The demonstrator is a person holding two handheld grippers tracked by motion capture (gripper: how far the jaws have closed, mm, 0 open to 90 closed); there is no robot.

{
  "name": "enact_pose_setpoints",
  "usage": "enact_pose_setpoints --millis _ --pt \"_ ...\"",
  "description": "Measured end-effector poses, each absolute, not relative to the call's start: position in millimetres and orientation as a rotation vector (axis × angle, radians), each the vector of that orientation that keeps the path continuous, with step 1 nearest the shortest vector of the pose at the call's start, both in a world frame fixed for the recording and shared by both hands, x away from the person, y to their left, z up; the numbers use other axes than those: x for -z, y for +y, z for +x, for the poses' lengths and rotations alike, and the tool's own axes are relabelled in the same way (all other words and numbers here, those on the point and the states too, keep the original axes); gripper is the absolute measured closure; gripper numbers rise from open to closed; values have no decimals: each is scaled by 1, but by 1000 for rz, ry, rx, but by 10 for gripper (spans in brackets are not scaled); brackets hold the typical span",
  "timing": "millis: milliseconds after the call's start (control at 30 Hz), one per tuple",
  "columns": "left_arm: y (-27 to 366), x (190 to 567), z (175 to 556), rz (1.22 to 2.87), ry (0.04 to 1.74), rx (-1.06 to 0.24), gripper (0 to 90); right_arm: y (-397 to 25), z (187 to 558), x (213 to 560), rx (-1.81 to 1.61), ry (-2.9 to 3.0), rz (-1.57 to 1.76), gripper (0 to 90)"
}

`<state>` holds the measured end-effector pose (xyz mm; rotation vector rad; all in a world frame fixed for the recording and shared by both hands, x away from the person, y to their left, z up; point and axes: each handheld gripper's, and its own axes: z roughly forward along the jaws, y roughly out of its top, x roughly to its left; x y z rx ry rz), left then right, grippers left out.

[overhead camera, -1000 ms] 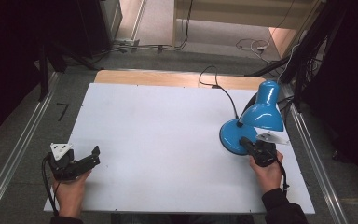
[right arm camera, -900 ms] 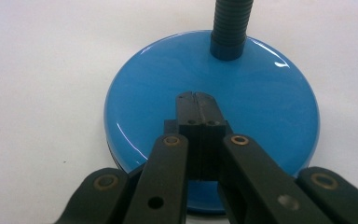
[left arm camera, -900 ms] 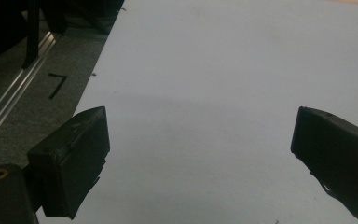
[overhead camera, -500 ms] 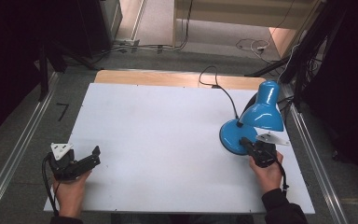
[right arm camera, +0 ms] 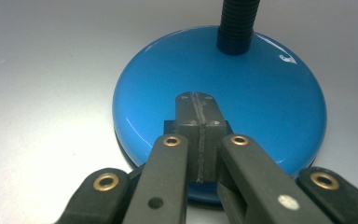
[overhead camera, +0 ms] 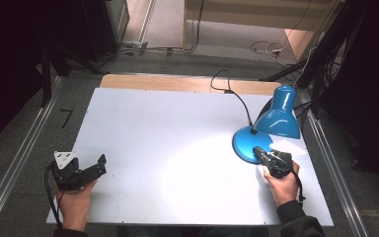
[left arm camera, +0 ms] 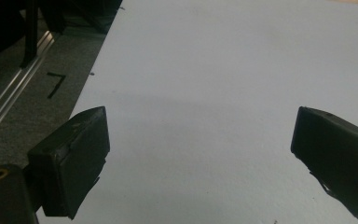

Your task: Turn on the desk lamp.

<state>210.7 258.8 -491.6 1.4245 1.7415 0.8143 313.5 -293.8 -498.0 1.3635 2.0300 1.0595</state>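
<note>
A blue desk lamp stands at the table's right side, with its round base (overhead camera: 242,140) on the white tabletop (overhead camera: 177,138) and its shade (overhead camera: 279,118) tilted down to the right. My right gripper (overhead camera: 257,151) is shut, and its tips rest on the base's near side. In the right gripper view the closed jaws (right arm camera: 196,99) press on the glossy base (right arm camera: 261,84) below the black flexible neck (right arm camera: 237,23), with nothing between them. My left gripper (overhead camera: 100,163) is open near the front left corner, its fingers (left arm camera: 74,161) wide apart over bare table.
The lamp's black cord (overhead camera: 227,84) runs back over the wooden strip (overhead camera: 168,81) at the table's far edge. Metal rails (overhead camera: 19,158) flank both sides of the table. A bright patch (overhead camera: 288,147) lies on the table under the shade.
</note>
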Motion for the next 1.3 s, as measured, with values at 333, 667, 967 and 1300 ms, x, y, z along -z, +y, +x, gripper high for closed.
enact_pose_setpoints --millis 333,667,967,1300 --pt "262 492 212 1412 1752 -794 52 -305 312 487 -1158 1970 1414 879" --pt "262 492 212 1414 1749 -784 51 -308 310 484 -1222 1959 1433 559" --pt "262 492 211 1412 1742 -801 51 -308 308 482 -1200 1948 1422 194" --pt "260 491 211 1422 1741 -806 51 -307 308 483 -1160 1952 1414 146"
